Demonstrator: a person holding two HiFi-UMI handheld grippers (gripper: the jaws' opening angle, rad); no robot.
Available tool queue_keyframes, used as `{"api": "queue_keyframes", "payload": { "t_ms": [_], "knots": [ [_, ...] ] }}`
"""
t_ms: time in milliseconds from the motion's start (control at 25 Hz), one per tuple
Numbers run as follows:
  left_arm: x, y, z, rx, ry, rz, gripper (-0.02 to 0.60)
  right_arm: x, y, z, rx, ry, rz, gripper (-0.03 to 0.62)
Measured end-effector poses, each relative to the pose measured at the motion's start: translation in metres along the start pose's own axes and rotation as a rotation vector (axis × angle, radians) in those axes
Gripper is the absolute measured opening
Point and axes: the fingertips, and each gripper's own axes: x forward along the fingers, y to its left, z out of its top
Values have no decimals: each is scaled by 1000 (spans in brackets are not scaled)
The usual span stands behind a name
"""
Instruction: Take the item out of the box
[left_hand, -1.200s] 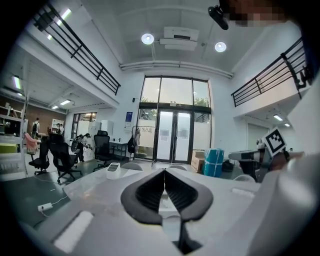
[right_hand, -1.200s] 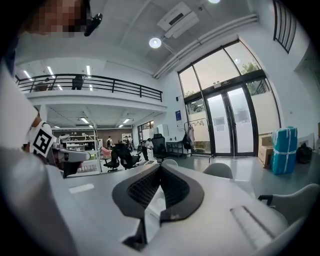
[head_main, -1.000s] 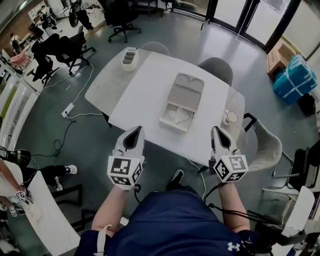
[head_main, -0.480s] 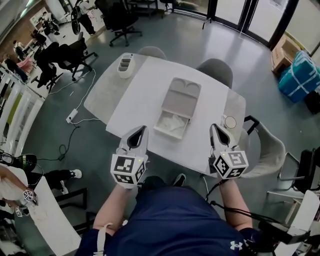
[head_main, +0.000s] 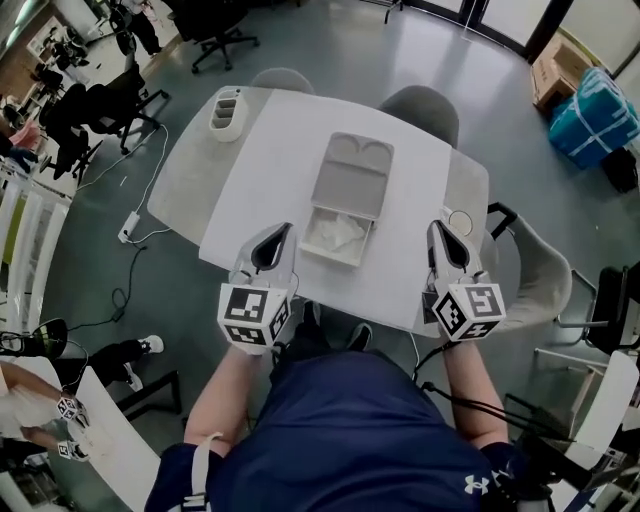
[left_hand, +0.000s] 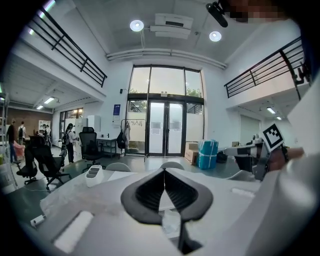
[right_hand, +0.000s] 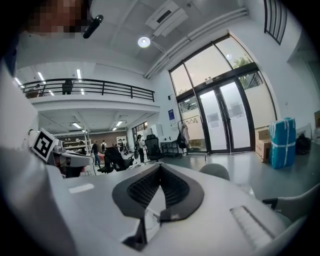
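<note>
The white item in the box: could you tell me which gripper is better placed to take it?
Left, probably: the left gripper sits beside the white item in the box, while the right gripper is farther off. Both are shut, so either must open first.

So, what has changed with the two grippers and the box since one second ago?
Both grippers have moved forward over the near edge of the table. The left gripper and the right gripper now flank the near end of the box. Nothing was gripped or released, and both stay shut and empty. The box still lies open with the white item inside.
</note>
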Motion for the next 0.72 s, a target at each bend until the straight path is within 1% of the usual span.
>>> {"api": "queue_keyframes", "payload": {
  "t_ms": [160,440,600,720],
  "knots": [
    [23,29,15,22,-15,-36,5,16,1,10,-20,-15,-52,3],
    [74,77,34,85,-27,-104,5,62,11,39,-149,-60,-101,3],
    [104,80,32,101,-3,-178,5,83,19,44,-172,-79,-130,3],
    [129,70,16,160,34,-255,5,92,18,34,-166,-57,-172,3]
  ]
}}
